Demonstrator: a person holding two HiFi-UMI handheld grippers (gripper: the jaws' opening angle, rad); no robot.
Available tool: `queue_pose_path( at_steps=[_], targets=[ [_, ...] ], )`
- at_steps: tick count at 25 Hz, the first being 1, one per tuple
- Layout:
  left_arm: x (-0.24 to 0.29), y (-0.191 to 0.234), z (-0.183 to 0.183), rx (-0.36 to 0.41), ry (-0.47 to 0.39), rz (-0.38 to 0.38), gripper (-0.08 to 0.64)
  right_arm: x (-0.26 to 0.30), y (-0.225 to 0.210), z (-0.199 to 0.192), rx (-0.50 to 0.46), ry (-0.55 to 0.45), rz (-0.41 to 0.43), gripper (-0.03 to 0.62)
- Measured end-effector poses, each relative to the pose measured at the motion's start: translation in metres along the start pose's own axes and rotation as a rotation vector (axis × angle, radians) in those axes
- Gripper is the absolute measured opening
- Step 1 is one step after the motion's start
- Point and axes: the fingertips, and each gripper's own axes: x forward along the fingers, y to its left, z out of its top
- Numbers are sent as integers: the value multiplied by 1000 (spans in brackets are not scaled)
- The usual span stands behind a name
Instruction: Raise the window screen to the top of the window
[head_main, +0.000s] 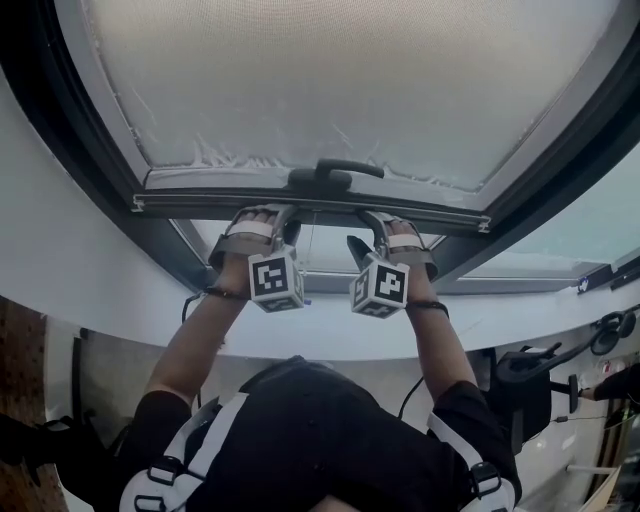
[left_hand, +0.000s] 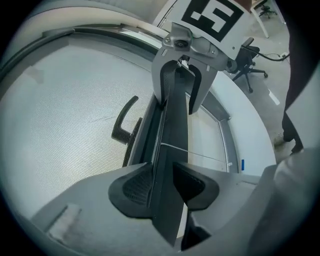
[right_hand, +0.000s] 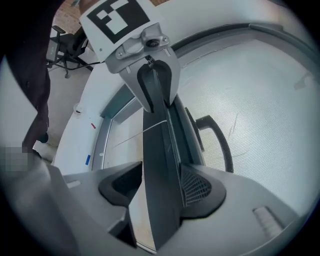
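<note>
Both of my grippers are on the bar (head_main: 320, 208) at the foot of the screen (head_main: 350, 80), which covers the pane above it, while a strip of open window shows below. The bar's long axis runs side to side across the head view. The left gripper (head_main: 265, 218) and the right gripper (head_main: 385, 225) are set on it just either side of the black handle (head_main: 335, 175), so neither hand is nearer than the other. The coming move turns on one relation: the bar lies between each pair of jaws, and the top of the window lies beyond it, up the frame and square to that axis. I judge a level, even lift from both hands will be needed to keep the bar from cocking in its tracks. In the left gripper view the jaws stand fairly wide, one on each face of the bar, with the pads appearing to sit against it. The right gripper view shows the same, its ribbed pad (right_hand: 200, 187) flat on the screen-side face. I read both as grasping the bar, though how firmly I cannot tell. The handle itself is untouched, and the raise is not yet done.
</note>
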Motion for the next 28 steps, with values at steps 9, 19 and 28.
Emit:
queue_pose_path(
  at_steps=[9, 19, 28],
  targets=[
    [-21, 31, 12, -53, -29, -44, 94, -21, -28, 10, 71, -43, -63, 264],
    [-49, 108, 36, 21, -80, 167, 35, -55, -104, 31, 159, -160, -339, 272],
    [-61, 130, 44, 49, -87, 179, 29, -72, -67, 47, 497, -319, -253, 233]
  ],
)
